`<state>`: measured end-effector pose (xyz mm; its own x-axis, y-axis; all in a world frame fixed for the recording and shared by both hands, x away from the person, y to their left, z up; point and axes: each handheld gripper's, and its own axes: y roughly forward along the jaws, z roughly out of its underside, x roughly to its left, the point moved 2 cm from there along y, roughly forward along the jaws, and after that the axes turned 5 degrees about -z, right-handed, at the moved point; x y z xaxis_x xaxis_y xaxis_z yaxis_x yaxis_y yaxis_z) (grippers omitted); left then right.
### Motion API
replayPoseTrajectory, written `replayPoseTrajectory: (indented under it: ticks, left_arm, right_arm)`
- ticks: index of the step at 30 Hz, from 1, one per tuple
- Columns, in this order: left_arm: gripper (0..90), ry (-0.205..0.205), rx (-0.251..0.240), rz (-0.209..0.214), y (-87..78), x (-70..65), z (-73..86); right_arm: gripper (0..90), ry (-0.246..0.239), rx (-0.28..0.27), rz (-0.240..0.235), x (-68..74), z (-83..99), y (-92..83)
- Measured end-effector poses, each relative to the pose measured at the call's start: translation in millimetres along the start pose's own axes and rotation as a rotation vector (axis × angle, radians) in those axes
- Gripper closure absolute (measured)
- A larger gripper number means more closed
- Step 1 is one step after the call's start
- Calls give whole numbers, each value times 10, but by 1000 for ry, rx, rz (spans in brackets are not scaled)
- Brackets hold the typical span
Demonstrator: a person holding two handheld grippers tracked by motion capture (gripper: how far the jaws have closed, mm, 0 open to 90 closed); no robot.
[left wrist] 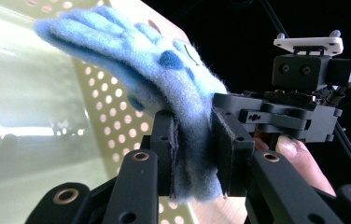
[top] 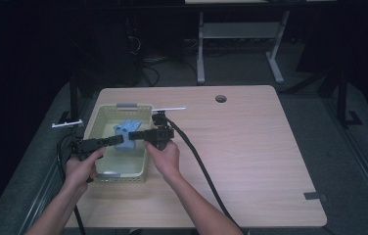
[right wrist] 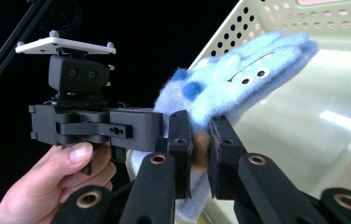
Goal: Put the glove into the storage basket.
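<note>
Mid-carry: L gripper (top: pixel 116 141) & R gripper (top: pixel 135 135) both clamped on blue fleece glove (top: pixel 127 131), held up over perforated basket (top: pixel 141 172) at table's (top: pixel 250 147) left. Next, probably: lower into basket w/ both hands level, then release together.

basket walls (top: pixel 93 121) hem claws, tabletop (top: pixel 250 142) right open

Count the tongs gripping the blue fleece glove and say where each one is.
2. Left tongs clamp the fuzzy blue fleece glove's cuff from one side; right tongs clamp it opposite, above the pale perforated plastic basket.
</note>
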<state>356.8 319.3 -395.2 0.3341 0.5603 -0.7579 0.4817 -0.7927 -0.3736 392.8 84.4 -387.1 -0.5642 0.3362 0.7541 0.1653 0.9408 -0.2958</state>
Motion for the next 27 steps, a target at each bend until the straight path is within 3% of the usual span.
replayPoseTrajectory:
  ticks: [13,27]
  left_arm:
    - [727,-27,43,-28,-117,248,-41]
    - [731,-33,80,-68,-117,361,-52]
  right_arm:
    - [810,22,28,-10,-86,23,292]
    - [803,43,47,6,-184,58,441]
